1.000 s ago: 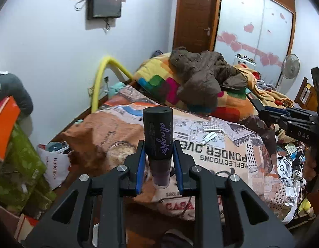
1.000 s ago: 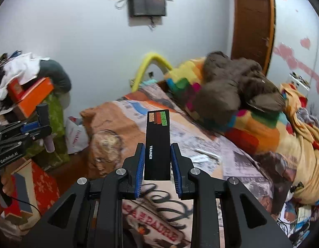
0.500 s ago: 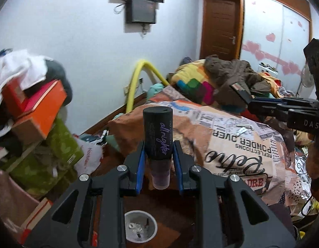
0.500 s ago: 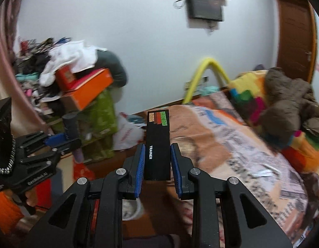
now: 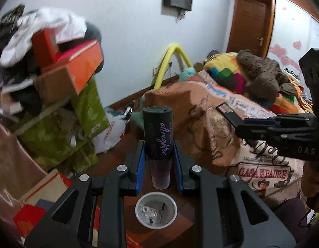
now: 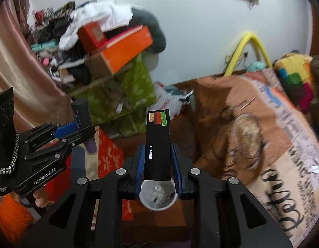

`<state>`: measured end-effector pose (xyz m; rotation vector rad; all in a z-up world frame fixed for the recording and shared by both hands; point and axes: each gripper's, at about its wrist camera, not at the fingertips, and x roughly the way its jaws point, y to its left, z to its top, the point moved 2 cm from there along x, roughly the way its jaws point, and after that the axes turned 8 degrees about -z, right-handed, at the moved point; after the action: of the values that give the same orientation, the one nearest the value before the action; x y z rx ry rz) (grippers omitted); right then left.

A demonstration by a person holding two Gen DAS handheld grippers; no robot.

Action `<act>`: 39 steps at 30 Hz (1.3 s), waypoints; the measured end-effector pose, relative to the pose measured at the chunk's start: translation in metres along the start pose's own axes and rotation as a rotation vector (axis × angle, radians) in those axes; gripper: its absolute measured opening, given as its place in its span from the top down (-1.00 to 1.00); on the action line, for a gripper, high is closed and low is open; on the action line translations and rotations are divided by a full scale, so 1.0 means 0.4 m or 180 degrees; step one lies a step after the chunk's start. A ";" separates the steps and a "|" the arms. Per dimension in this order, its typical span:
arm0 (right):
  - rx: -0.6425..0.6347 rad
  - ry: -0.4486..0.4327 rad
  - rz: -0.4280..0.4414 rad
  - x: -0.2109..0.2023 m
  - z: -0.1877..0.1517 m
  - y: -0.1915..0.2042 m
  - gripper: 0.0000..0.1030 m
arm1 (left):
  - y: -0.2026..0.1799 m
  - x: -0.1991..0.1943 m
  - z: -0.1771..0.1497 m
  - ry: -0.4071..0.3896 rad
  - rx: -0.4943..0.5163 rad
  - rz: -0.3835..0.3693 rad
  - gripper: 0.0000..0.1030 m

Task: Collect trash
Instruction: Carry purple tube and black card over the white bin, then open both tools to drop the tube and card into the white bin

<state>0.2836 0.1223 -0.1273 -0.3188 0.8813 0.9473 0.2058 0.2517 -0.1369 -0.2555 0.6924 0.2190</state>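
My left gripper (image 5: pixel 158 150) is shut on a black spray bottle (image 5: pixel 158 132) with purple script and a clear purple base, held upright. It also shows in the right wrist view (image 6: pixel 82 113) at the left. My right gripper (image 6: pixel 157 159) is shut on a flat black box (image 6: pixel 158 144) marked TRAINER, held upright. That box also shows in the left wrist view (image 5: pixel 228 112) at the right. A small round white bin (image 5: pixel 156 209) with scraps inside stands on the floor below both grippers; it also shows in the right wrist view (image 6: pixel 158 196).
A bed with a printed orange cover (image 5: pixel 221 111) fills the right side. A cluttered stack with orange boxes (image 5: pixel 76 70), green bags (image 5: pixel 87 111) and clothes stands at the left. A white plastic bag (image 5: pixel 112 132) lies by the wall. Red boxes (image 6: pixel 110 155) lie on the floor.
Both grippers have swung left and down from the bed toward the floor. The white bin has come into view under both grippers. Each still holds its object.
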 end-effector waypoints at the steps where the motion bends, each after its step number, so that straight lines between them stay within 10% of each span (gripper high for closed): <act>1: -0.0016 0.0053 0.0014 0.023 -0.005 0.011 0.56 | 0.014 0.010 -0.012 0.0032 -0.0040 0.0003 0.52; 24: -0.0217 0.1242 0.0129 0.401 -0.191 0.102 0.55 | 0.205 0.322 -0.414 0.1133 -0.1054 -0.0182 0.52; 39: -0.0316 0.1202 -0.0062 0.404 -0.187 0.067 0.21 | 0.175 0.427 -0.452 0.1478 -0.1080 -0.0257 0.49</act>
<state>0.2685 0.1854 -0.2952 -0.6038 1.1742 0.9293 0.2057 0.2825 -0.3932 -0.6714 1.1027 0.2007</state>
